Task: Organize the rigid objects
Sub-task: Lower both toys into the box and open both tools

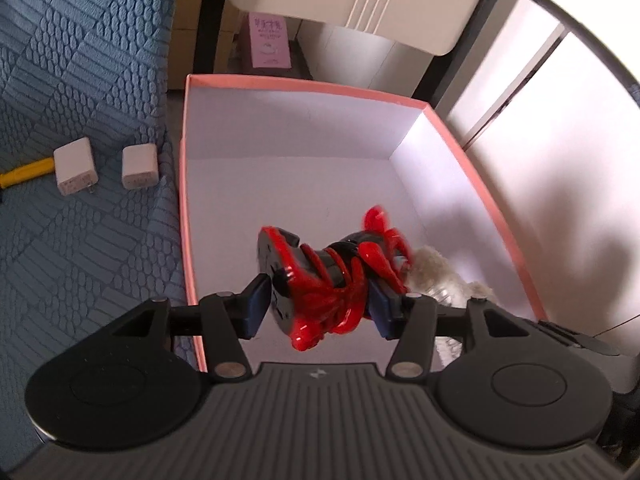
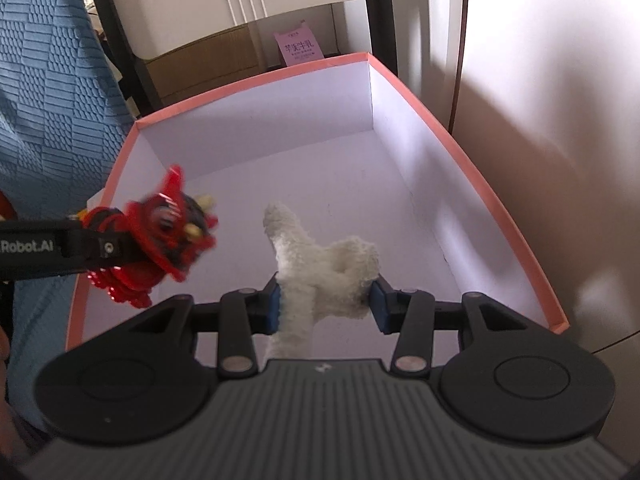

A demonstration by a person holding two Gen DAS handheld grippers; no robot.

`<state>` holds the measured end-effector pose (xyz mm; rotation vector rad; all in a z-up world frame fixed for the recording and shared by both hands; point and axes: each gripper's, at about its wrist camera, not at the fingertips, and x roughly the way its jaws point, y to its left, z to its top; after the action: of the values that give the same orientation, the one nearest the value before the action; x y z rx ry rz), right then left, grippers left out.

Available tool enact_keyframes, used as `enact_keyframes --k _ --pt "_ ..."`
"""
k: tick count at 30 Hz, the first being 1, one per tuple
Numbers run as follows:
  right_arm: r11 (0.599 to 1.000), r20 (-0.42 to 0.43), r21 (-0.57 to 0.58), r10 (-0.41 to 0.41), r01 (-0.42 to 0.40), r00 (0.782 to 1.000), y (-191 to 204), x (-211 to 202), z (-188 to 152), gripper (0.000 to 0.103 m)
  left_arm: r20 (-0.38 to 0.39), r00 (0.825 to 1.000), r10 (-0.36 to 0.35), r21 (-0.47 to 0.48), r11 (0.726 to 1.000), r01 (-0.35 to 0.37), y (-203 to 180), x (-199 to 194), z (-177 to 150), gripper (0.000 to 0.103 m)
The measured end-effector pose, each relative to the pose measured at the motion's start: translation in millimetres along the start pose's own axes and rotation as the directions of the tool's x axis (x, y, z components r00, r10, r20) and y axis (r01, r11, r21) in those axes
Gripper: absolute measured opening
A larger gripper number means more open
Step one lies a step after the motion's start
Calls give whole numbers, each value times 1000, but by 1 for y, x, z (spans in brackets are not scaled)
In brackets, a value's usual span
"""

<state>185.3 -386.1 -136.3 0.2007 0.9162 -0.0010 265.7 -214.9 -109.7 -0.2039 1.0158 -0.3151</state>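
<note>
The left claw (image 1: 316, 304) is clenched on a red toy (image 1: 320, 280) held over the near end of the box (image 1: 312, 82), above its white floor. The right claw (image 2: 324, 304) grips a white plush (image 2: 324, 276) over the same end. To place well, I would lower each item close to the floor before letting go, keeping the 2 claws apart (they hang near each other). 2 chargers (image 1: 76, 172) lie on the blue cloth (image 1: 80, 60) beside the box.
</note>
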Motion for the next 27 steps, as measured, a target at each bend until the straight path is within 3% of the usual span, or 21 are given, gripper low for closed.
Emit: enact_keyframes --k 3,14,27 --pt "1000 -6 1 -2 2 1000 1 0 3 52 21 1000 12 19 1000 -12 -3 -5 1 67" --pt "1000 47 -25 5 -4 999 14 -35 1 56 97 995 -18 30 999 15 -3 -54 -6 67" --pt "993 143 -99 77 -63 987 60 -94 -9 56 236 972 -13 9 1000 11 16 -144 -29 67"
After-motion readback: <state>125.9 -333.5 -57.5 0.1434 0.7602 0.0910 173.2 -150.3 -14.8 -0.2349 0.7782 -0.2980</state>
